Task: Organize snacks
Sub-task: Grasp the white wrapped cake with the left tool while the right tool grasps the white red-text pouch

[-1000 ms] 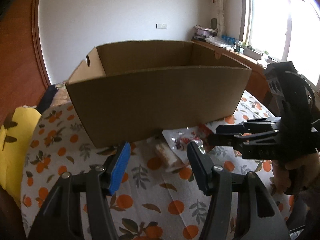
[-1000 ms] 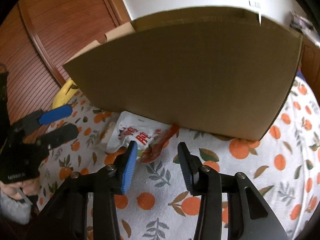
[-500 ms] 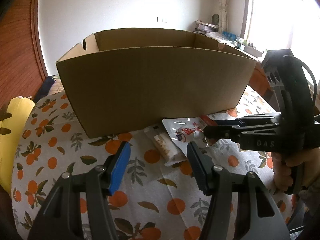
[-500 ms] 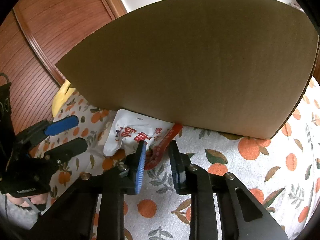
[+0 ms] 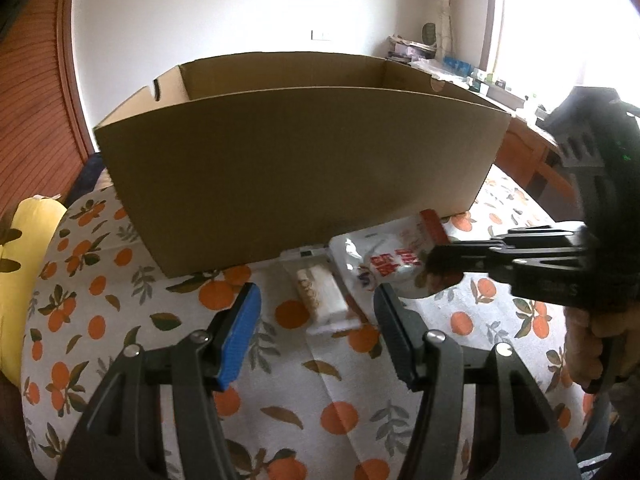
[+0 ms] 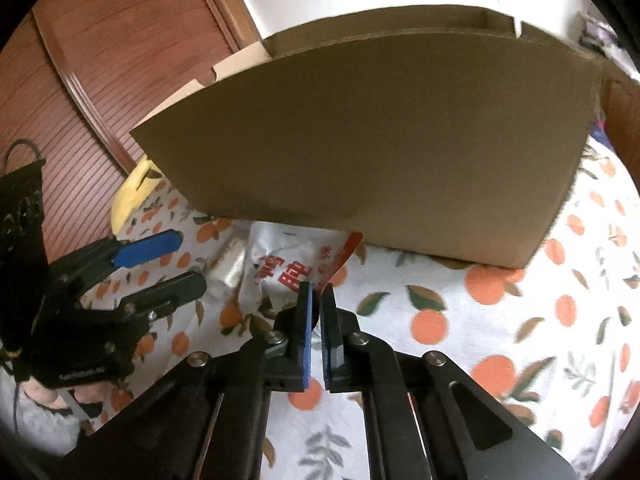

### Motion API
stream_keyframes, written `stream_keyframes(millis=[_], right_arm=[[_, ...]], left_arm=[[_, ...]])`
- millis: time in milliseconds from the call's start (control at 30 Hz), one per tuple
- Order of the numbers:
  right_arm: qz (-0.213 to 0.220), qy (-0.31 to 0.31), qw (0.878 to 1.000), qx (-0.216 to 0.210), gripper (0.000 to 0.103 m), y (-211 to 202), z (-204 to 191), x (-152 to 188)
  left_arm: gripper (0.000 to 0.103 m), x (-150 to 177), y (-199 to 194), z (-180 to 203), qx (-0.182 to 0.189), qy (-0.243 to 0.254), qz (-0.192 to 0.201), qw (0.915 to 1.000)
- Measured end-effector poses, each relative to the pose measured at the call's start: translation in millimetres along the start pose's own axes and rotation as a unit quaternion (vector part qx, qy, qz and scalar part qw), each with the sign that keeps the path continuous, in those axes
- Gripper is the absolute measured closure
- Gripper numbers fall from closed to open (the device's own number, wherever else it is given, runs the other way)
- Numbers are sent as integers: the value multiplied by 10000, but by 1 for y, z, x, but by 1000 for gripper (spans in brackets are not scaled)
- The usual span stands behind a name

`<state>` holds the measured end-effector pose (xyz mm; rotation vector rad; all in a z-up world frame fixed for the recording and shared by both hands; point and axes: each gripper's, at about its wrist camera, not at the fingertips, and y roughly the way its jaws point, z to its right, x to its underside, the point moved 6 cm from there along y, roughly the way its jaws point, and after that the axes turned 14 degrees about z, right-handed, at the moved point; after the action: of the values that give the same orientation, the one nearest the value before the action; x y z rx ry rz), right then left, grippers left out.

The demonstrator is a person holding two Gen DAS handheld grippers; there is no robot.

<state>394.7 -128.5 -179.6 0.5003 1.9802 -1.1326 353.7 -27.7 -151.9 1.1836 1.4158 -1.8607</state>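
The white snack pouch (image 6: 280,268) with red lettering lies on the orange-print tablecloth (image 6: 460,340), low in the centre of the right wrist view, its far end tucked against the foot of the cardboard box (image 6: 380,140). In the left wrist view the same pouch (image 5: 380,256) sits right of centre, and just beside it on the left lies a smaller clear-wrapped snack bar (image 5: 320,292), also close to the box wall. Between the box's near wall and the bottom of either frame the cloth is bare, so there is open room on the near side; the box itself closes off the far side.

The right gripper (image 6: 316,296) has its fingers brought together on the near edge of the pouch, at its red strip, with only a thin slit between the pads. In the left wrist view it reaches in from the right edge, a hand (image 5: 592,344) wrapped around its handle. The left gripper (image 5: 316,320) hangs over the cloth with its fingers well apart, nothing between them, the snack bar just beyond its tips.

The box (image 5: 296,168) stands open-topped; its floor is hidden behind the near wall.
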Motion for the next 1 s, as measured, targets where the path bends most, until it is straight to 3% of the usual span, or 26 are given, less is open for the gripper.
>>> stream_keyframes(millis=[233,400,467,600,800,833,867,1000], right_arm=[[53,60,9998,204,102,-20,23,4],[42,92,9997,208,102,-23,27,9],[62,120,9997,179,102,-25,28,10],[93,107,9998,148,102,-33,32,10],[100,112,9998,147,102,-39,34,9],[101,107,9998,152,102,-39,33,9],[102,100,9998,154,102,-40,33,8],[101,33,9998,173,103,-46,27,5]], left_arm=[[43,3,21,5,83,-204,-298,9993],[44,6,33,0,-165,-192,-382,9989],[59,6,34,-2,-169,-178,-374,9990],[69,8,34,-3,-206,-165,-432,9987],[73,10,37,-7,-223,-110,-520,9983],[74,10,36,-7,-237,-57,-525,9983],[82,10,38,-4,-264,-10,-528,9983],[84,13,36,3,-210,-4,-577,9981]])
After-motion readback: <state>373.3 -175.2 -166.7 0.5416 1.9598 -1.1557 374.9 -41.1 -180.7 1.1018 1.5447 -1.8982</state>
